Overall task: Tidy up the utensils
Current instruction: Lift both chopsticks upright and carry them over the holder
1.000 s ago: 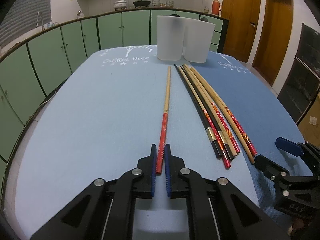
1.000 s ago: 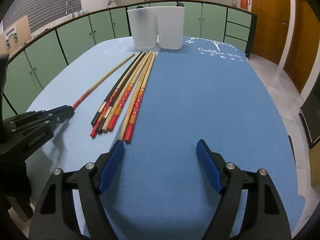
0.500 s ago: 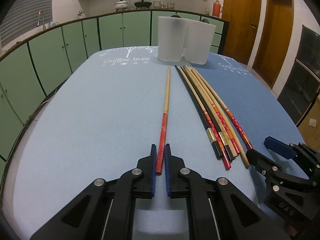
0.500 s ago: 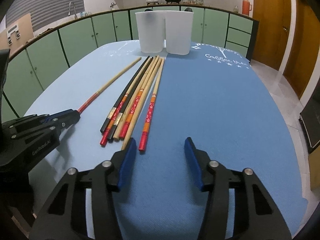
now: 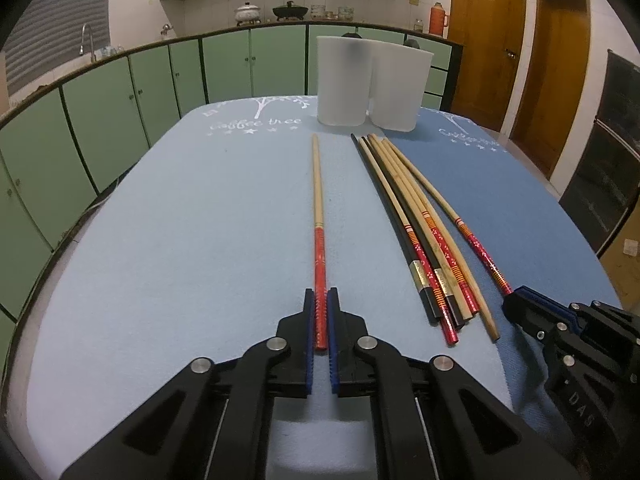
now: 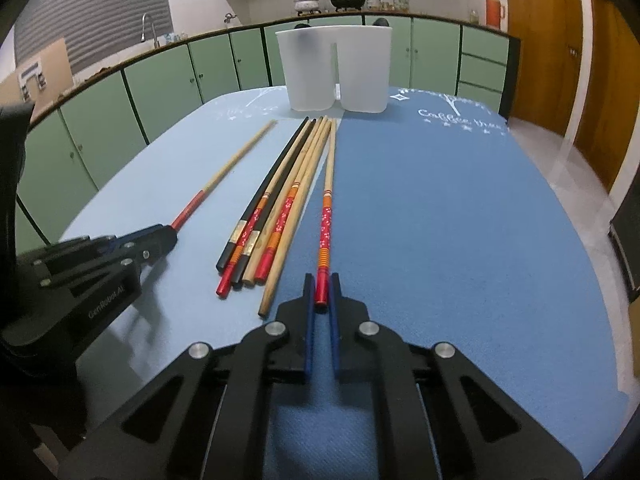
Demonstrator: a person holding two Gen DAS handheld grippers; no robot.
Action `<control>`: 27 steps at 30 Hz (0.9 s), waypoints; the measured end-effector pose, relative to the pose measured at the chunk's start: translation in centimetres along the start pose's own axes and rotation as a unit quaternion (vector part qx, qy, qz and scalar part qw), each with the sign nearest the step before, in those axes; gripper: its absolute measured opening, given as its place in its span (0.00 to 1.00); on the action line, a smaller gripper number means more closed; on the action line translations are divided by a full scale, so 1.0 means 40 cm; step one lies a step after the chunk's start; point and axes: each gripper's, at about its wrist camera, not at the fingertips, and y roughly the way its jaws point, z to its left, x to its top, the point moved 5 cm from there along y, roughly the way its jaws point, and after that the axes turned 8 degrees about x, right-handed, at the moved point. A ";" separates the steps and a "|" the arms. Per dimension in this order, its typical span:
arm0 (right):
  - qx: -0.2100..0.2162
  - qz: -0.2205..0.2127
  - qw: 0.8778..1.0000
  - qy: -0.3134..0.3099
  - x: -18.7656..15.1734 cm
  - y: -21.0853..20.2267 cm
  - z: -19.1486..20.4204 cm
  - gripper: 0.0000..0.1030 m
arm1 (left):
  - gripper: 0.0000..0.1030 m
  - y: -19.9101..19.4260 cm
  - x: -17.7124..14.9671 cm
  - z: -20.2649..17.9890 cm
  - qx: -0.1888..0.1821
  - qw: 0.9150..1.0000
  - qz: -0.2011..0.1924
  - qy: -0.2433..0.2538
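My left gripper (image 5: 320, 304) is shut on the red end of a lone chopstick (image 5: 318, 216) that lies on the blue cloth and points at the holder. My right gripper (image 6: 322, 290) is shut on the red end of another chopstick (image 6: 327, 200), pulled a little to the right of the pile. Several more chopsticks (image 6: 276, 208), black, plain and red-patterned, lie bunched between the two grippers. A white two-compartment holder (image 6: 334, 68) stands at the table's far end, also visible as the holder (image 5: 370, 82) in the left wrist view.
The table wears a light blue cloth (image 5: 192, 240) on the left and a darker blue cloth (image 6: 460, 220) on the right. Green cabinets (image 5: 100, 112) curve behind, and brown doors (image 5: 486, 40) stand at the right. The table edge drops off close on both sides.
My right gripper shifted left onto the rightmost chopstick of the pile and went from wide open to shut on its red end. The left gripper stayed put on its chopstick.
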 end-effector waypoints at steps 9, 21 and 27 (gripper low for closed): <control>0.005 -0.026 1.000 0.003 0.058 -0.087 -0.024 0.05 | 0.06 -0.070 0.039 -0.006 -0.005 1.000 -0.020 0.023; 0.016 -0.087 0.996 -0.023 0.190 -0.218 -0.019 0.05 | 0.06 -0.226 0.175 0.025 -0.015 0.995 -0.100 0.024; 0.039 -0.119 0.992 -0.019 0.286 -0.284 -0.021 0.05 | 0.06 -0.283 0.256 0.043 -0.027 0.990 -0.139 0.016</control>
